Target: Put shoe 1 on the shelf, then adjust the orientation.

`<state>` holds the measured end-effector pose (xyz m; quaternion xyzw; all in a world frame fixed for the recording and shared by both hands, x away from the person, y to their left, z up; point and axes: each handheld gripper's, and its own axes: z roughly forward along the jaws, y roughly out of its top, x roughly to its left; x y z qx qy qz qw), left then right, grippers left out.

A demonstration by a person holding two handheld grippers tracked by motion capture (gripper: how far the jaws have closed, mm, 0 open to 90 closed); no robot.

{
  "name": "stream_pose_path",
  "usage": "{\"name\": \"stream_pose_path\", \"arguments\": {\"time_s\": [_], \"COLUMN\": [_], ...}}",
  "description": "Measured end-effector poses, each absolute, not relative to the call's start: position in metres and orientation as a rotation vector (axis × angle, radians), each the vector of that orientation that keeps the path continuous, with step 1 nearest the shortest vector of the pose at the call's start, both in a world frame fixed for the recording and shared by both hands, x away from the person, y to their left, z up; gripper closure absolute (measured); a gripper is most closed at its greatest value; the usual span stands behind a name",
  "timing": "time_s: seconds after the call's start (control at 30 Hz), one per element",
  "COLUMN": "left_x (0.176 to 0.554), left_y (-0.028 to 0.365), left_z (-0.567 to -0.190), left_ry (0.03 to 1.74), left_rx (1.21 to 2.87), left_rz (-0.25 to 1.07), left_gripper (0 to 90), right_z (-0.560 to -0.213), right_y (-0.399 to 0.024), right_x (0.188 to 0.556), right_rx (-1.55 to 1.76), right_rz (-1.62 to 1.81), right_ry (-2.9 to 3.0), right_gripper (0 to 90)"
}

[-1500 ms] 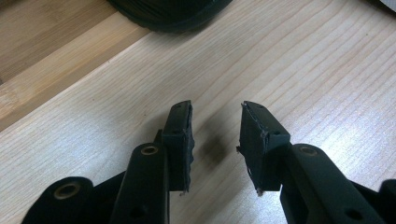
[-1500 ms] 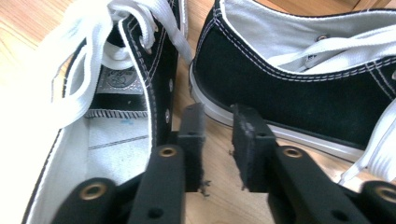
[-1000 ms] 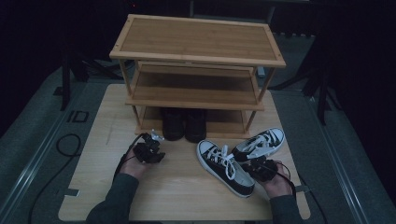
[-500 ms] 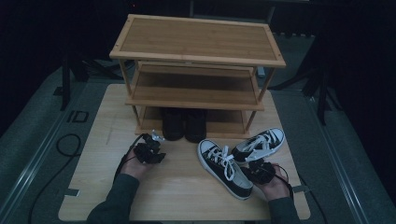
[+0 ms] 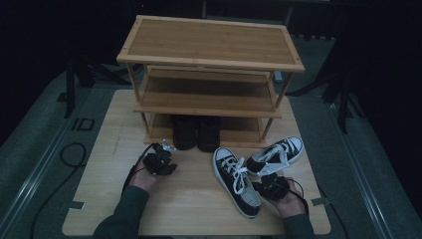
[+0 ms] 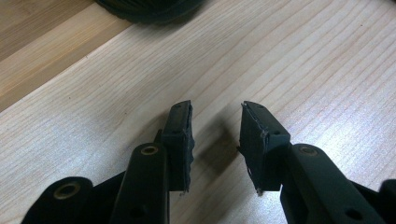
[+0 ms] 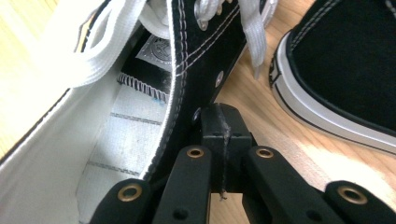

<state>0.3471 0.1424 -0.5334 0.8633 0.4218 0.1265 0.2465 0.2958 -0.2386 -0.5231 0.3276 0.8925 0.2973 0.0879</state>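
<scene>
Item: pair of black-and-white high-top sneakers, awaiting shelving, we judge, on the wooden shoe rack [image 5: 209,47]. Since a second ago we record almost no change: the near sneaker [image 5: 238,181] lies at the same slant on the bench [image 5: 104,199], its mate [image 5: 276,154] just behind it with the heel nearly touching, and both hands sit where they sat. We take this as a pause at the grip, not a lift; the shoe has not left the bench. Right gripper [image 7: 223,121]: jaws fully together, pads meeting flat beside the black collar of the near sneaker [image 7: 140,93]; they press against its side wall (whether any canvas or lace is pinched we cannot make out, the seam between the pads looks empty). Left gripper [image 6: 215,135]: jaws partly open, nothing between them, poised low over bare bench in front of the rack. Also present: a pair of dark shoes [image 5: 196,132] on the rack's bottom shelf, their backs facing us. Hard to read: the high view is dim, the right gripper [image 5: 272,186] is a dark lump against the sneaker's side, the rear of the lower shelves is shadowed, and the left gripper view cuts a dark shoe [image 6: 149,7] to a sliver.
</scene>
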Motion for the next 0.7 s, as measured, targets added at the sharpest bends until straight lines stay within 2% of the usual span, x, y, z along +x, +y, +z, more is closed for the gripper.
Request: {"name": "stream_pose_path", "arguments": {"time_s": [0.5, 0.7], "left_x": [0.346, 0.347], "left_y": [0.140, 0.143], "left_z": [-0.535, -0.534], "left_ry": [1.145, 1.150], "left_rx": [2.361, 2.357], "left_rz": [0.338, 0.341], "left_gripper": [64.4, 64.4], "right_z": [-0.522, -0.509], "right_y": [-0.234, -0.245], "right_x": [0.291, 0.299], "right_rx": [0.907, 0.969], "right_rz": [0.910, 0.921], "right_ry": [2.709, 2.630], "right_gripper": [90.0, 90.0]}}
